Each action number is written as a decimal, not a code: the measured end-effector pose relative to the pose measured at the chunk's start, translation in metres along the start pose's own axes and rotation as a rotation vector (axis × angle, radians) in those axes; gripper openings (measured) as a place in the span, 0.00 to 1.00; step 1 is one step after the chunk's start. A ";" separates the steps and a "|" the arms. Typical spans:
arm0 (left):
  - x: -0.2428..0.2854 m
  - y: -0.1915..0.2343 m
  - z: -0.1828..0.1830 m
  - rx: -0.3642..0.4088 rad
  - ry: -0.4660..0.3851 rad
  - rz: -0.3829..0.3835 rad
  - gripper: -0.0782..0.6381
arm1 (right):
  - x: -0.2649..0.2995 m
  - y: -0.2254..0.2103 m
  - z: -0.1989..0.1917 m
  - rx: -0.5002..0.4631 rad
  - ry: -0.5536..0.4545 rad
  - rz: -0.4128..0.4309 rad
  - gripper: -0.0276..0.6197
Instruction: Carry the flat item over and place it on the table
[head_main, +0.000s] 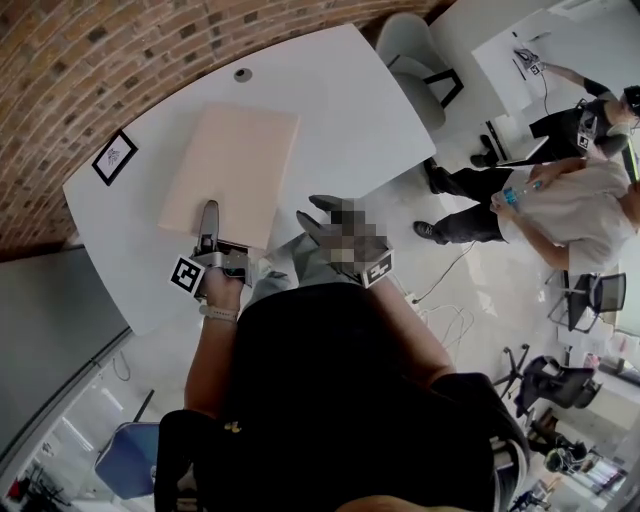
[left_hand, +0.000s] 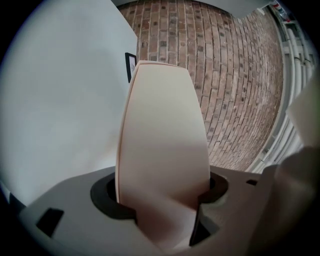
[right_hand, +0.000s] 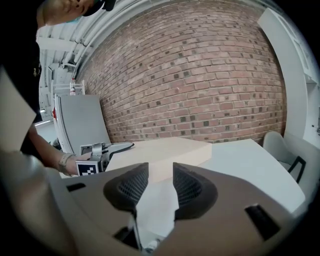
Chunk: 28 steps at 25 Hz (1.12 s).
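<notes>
A flat beige board (head_main: 228, 172) lies on the white table (head_main: 345, 110). My left gripper (head_main: 209, 222) is at the board's near edge and is shut on it. In the left gripper view the board (left_hand: 162, 145) runs out from between the jaws (left_hand: 160, 200) over the table (left_hand: 60, 100). My right gripper (head_main: 315, 215) is just right of the board's near corner, apart from it, partly under a mosaic patch. In the right gripper view its jaws (right_hand: 161, 182) stand open with only table showing between them. Ahead of them are the board (right_hand: 170, 150) and the left gripper (right_hand: 107, 148).
A black-framed card (head_main: 114, 157) lies near the table's left corner and a round grommet (head_main: 243, 74) sits at the far edge. A grey chair (head_main: 415, 55) stands beyond the table. People (head_main: 570, 200) are on the floor to the right. A brick wall (right_hand: 190, 75) runs behind.
</notes>
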<state>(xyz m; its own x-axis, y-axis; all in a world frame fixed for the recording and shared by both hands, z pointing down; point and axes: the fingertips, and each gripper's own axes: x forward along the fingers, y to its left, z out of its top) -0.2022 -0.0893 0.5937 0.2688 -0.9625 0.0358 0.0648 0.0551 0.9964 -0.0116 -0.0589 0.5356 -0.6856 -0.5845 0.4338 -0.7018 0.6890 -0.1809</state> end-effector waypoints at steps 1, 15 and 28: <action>0.008 0.003 -0.002 -0.001 0.003 0.010 0.53 | 0.003 -0.004 -0.001 0.002 0.011 0.007 0.28; 0.101 0.059 -0.026 -0.005 0.054 0.129 0.53 | 0.049 -0.033 -0.033 0.037 0.199 0.116 0.52; 0.136 0.081 -0.049 -0.033 0.067 0.098 0.53 | 0.077 -0.052 -0.077 0.053 0.293 0.106 0.55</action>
<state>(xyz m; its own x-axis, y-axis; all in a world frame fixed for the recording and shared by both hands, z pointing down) -0.1138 -0.2027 0.6752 0.3391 -0.9323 0.1262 0.0664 0.1575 0.9853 -0.0134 -0.1065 0.6459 -0.6760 -0.3569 0.6448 -0.6440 0.7114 -0.2814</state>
